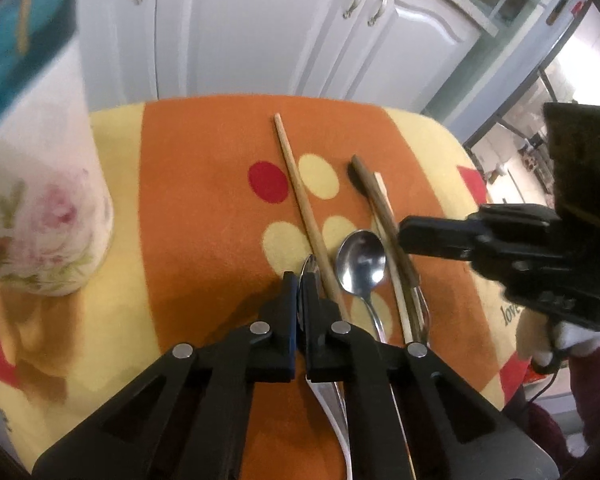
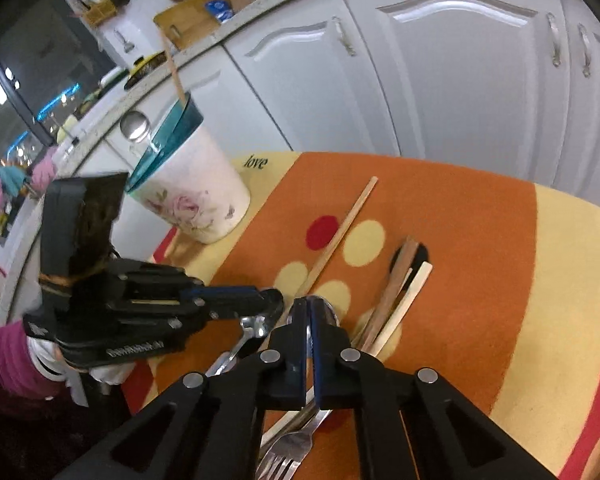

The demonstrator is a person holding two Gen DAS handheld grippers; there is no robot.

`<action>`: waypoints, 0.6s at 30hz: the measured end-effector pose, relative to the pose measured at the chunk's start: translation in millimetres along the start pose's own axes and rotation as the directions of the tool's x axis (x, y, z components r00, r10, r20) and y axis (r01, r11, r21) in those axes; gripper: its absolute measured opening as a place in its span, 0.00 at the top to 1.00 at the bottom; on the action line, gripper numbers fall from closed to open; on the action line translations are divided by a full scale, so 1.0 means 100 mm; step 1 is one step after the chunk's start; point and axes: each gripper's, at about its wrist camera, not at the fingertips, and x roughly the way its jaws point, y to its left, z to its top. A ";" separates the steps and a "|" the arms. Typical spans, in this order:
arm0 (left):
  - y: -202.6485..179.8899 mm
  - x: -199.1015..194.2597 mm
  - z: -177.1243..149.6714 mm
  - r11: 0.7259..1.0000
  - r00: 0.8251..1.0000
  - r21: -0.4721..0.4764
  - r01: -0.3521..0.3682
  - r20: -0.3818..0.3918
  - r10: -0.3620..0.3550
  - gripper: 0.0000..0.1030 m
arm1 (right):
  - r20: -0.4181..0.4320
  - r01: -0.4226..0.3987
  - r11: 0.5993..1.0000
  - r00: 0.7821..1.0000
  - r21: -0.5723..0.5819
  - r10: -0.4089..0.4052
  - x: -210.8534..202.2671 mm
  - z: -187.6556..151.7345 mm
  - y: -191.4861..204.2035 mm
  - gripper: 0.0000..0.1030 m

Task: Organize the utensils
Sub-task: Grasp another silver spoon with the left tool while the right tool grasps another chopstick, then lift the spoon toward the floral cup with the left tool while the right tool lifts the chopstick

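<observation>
My left gripper (image 1: 300, 278) is shut on the bowl of a steel spoon (image 1: 309, 265), whose handle runs back under the jaws. In the right wrist view the left gripper (image 2: 274, 300) comes in from the left with that spoon (image 2: 252, 325) hanging below its tip. A second spoon (image 1: 362, 262) lies flat on the mat. My right gripper (image 2: 310, 305) is shut just above it, beside its bowl (image 2: 331, 314), and I see nothing gripped. From the left wrist view the right gripper (image 1: 402, 236) hovers over the dark chopsticks (image 1: 376, 200). A single light chopstick (image 1: 304, 208) lies between the spoons.
A floral utensil holder (image 2: 196, 200) with a teal rim stands at the mat's far left, with a chopstick (image 2: 174, 68) in it. A fork (image 2: 288, 448) lies under my right gripper. The orange and yellow mat (image 1: 204, 200) covers the table. White cabinets (image 1: 260, 28) stand behind.
</observation>
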 end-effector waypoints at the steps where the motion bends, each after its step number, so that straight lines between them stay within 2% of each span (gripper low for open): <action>1: -0.01 -0.03 0.02 1.000 1.000 0.002 -0.008 0.008 0.008 0.99 | -0.009 0.000 1.000 1.000 0.003 0.000 0.02 0.02 -0.01 0.98; 3: -0.01 -0.09 0.00 1.000 1.000 -0.003 -0.015 0.018 0.015 0.99 | -0.038 -0.009 1.000 0.999 0.007 0.009 0.07 0.07 -0.03 0.89; 4: 0.00 -0.12 -0.01 1.000 1.000 -0.006 -0.018 0.024 0.019 0.99 | -0.044 0.013 1.000 0.999 -0.019 -0.014 0.09 0.09 -0.02 0.73; 5: 0.01 -0.14 -0.02 1.000 0.999 -0.012 -0.023 0.031 0.023 0.99 | -0.042 0.031 0.998 0.999 -0.053 -0.033 0.11 0.11 0.00 0.69; 9: 0.07 -0.25 -0.04 0.999 0.998 -0.040 -0.022 0.051 0.024 0.99 | -0.101 0.041 0.996 0.994 -0.082 -0.050 0.30 0.15 -0.07 0.69; 11: 0.09 -0.31 -0.06 0.999 0.998 -0.051 -0.018 0.062 0.021 0.99 | -0.119 0.014 0.997 0.993 -0.082 -0.024 0.38 0.13 -0.08 0.85; 13: 0.09 -0.37 -0.06 0.998 0.997 -0.058 -0.013 0.074 0.018 0.99 | -0.125 0.010 0.995 0.992 -0.099 -0.023 0.38 0.09 -0.04 0.91; 15: 0.10 -0.44 -0.07 0.998 0.996 -0.065 -0.006 0.088 0.012 0.99 | -0.099 0.012 0.995 0.995 -0.102 -0.022 0.29 0.06 0.01 0.97; 18: 0.11 -0.57 -0.06 0.997 0.993 -0.078 0.006 0.120 0.003 0.99 | -0.035 0.033 0.994 0.999 -0.104 -0.037 0.05 0.05 0.08 0.97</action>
